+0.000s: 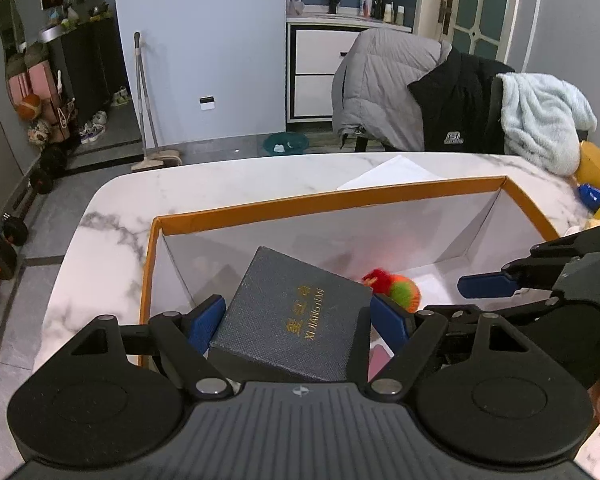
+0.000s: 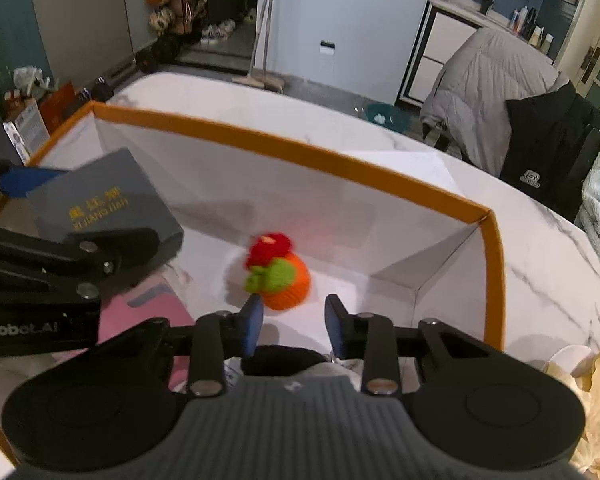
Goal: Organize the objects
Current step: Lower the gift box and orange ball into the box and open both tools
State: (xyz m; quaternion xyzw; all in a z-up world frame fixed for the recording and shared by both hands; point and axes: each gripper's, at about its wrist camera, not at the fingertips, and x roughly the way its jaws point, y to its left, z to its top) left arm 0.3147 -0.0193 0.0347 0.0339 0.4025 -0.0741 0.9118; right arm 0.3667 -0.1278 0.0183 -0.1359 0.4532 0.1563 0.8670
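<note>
While the grey gift box [image 1: 296, 316] sat tilted at lower centre of the left wrist view, the left gripper [image 1: 300, 320] was clamped on its sides with blue pads [image 1: 206, 318]. It hung over the orange-rimmed box [image 1: 340, 196] on the marble table [image 1: 112, 216]. Right of it, the knitted toy [image 2: 280, 276] lay on the box floor, beyond the right gripper [image 2: 292, 324], whose jaws were drawn in and held nothing.

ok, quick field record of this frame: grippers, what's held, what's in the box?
left gripper: shut on grey gift box, which is tilted over the orange-rimmed box
right gripper: shut, nothing between pads, pointing at knitted toy
container: orange-rimmed box, white inside, on marble table
contents: knitted toy, pink flat item
</note>
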